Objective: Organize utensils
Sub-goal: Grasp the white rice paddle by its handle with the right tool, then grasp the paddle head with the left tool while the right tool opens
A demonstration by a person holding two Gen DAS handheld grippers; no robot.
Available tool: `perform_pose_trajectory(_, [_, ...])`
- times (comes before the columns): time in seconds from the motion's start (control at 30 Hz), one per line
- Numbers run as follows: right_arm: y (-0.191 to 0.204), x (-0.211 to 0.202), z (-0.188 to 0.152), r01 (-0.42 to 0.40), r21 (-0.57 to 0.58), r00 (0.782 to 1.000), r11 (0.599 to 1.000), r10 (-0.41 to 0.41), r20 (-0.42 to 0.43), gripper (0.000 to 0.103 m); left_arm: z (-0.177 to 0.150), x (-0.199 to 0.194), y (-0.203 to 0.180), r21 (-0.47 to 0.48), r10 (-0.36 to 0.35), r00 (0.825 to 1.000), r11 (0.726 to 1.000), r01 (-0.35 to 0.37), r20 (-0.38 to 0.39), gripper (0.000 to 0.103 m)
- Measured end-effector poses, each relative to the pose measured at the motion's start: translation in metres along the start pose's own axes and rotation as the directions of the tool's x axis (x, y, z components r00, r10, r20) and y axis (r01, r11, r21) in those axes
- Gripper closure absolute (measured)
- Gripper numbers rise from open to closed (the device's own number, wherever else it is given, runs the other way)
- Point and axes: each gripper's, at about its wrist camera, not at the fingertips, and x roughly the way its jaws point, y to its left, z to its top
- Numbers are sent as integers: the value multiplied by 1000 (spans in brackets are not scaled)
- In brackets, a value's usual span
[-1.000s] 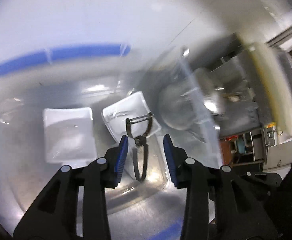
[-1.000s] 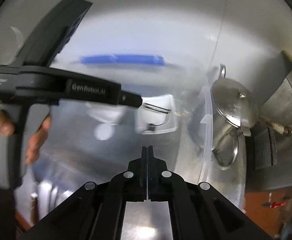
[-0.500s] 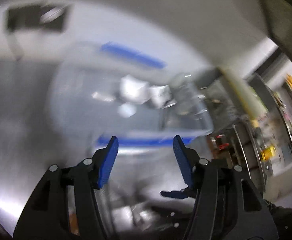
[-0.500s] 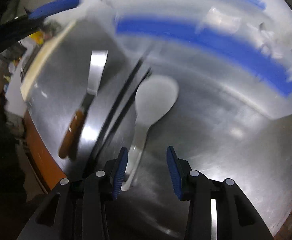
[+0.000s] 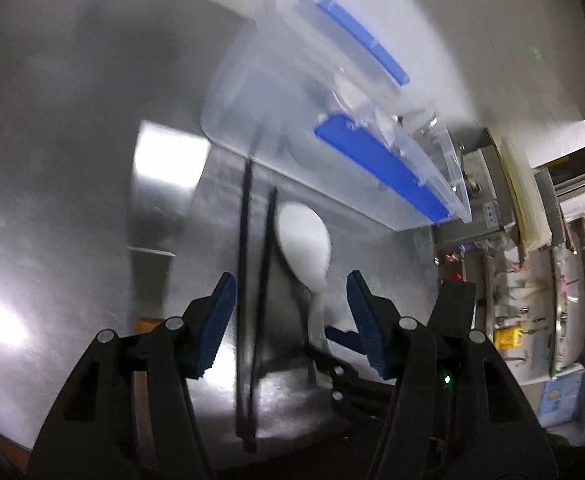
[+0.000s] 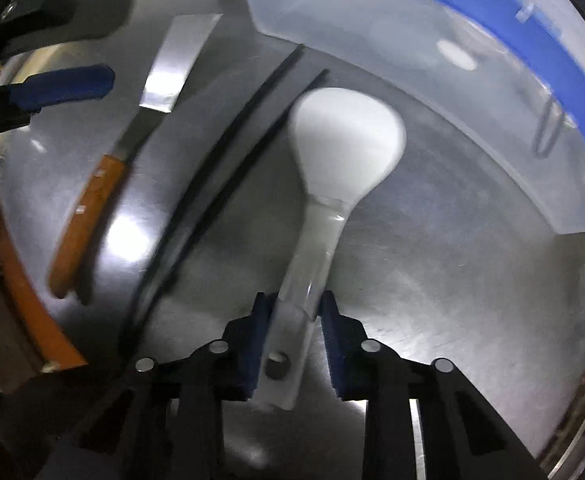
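Observation:
A white rice paddle [image 6: 344,140] lies on the steel counter; it also shows in the left wrist view [image 5: 304,236]. My right gripper [image 6: 294,312] has its pads on either side of the paddle's translucent handle, closing on it. Two black chopsticks [image 6: 220,168] lie left of the paddle, also in the left wrist view [image 5: 252,280]. My left gripper [image 5: 290,296] is open and empty, held above the chopsticks and paddle. A wooden-handled spatula [image 6: 96,184] lies further left. The clear bin with blue-handled rim [image 5: 372,152] stands behind.
The bin [image 6: 492,80] holds a peeler and white dishes, seen blurred through its wall. The counter's front edge with an orange-brown trim [image 6: 24,300] runs at the left. Shelves with clutter [image 5: 552,300] stand at the right.
Both grippers left the bin and dropped to the counter. My right gripper opened, then moved forward around the paddle handle and narrowed on it. My left gripper swung over the chopsticks.

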Motion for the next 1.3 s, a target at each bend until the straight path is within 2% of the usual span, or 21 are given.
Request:
perform_pose_trajectory(0.1, [-14, -1, -1, -61, 63, 998, 996, 61, -2, 79, -4, 24, -4, -17, -53, 997, 998, 52, -61, 49])
perform_pose_trajectory(0.2, [-38, -2, -8, -186, 154, 982, 970, 190, -12, 79, -10, 48, -9, -57, -125, 985, 991, 119, -121, 49])
perform_pose_trajectory(0.33, [-74, -5, -21, -344, 268, 935, 900, 355, 9, 79, -17, 77, -16, -121, -195, 962, 977, 174, -191, 49])
perform_pose_trajectory(0.53, [-104, -15, -39, -482, 344, 867, 806, 497, 50, 79, -25, 100, -19, -168, -178, 956, 976, 140, -234, 49])
perform_pose_trajectory(0.67, [-120, -15, -56, -526, 356, 837, 772, 544, 57, 79, -32, 115, -24, -195, -141, 954, 977, 90, -265, 49])
perform_pose_trajectory(0.7, [-109, -11, -57, -531, 355, 834, 770, 549, 56, 79, -34, 117, -25, -202, -139, 953, 976, 85, -268, 49])
perform_pose_trajectory(0.8, [-110, -13, -56, -544, 341, 825, 767, 563, 51, 79, -38, 124, -29, -216, -114, 959, 975, 58, -258, 50])
perform_pose_trajectory(0.83, [-109, -14, -57, -546, 334, 824, 769, 565, 47, 79, -39, 125, -31, -219, -107, 963, 974, 52, -246, 59])
perform_pose_trajectory(0.87, [-109, -15, -57, -547, 327, 823, 771, 566, 44, 79, -40, 125, -32, -223, -97, 966, 974, 42, -238, 73])
perform_pose_trajectory(0.9, [-99, -10, -59, -547, 322, 824, 773, 566, 43, 79, -40, 125, -31, -231, -87, 968, 972, 31, -235, 80])
perform_pose_trajectory(0.93, [-98, -10, -58, -547, 315, 824, 775, 565, 41, 79, -41, 126, -31, -239, -80, 969, 971, 23, -232, 95])
perform_pose_trajectory(1.03, [-108, -16, -61, -553, 301, 821, 777, 569, 41, 79, -44, 123, -33, -247, -84, 973, 969, 30, -213, 100])
perform_pose_trajectory(1.13, [-106, -29, -63, -547, 273, 829, 791, 556, 50, 81, -43, 108, -49, -186, -95, 979, 981, 61, -179, 100])
perform_pose_trajectory(1.2, [-103, -46, -64, -563, 236, 824, 793, 560, 85, 83, -40, 93, -64, -138, -120, 981, 985, 99, -150, 100])
perform_pose_trajectory(1.23, [-103, -56, -63, -571, 219, 820, 791, 563, 104, 92, -36, 84, -76, -101, -133, 983, 988, 121, -129, 100])
perform_pose_trajectory(1.3, [-106, -79, -60, -575, 178, 818, 798, 556, 149, 96, -26, 66, -98, -34, -176, 980, 984, 173, -94, 100])
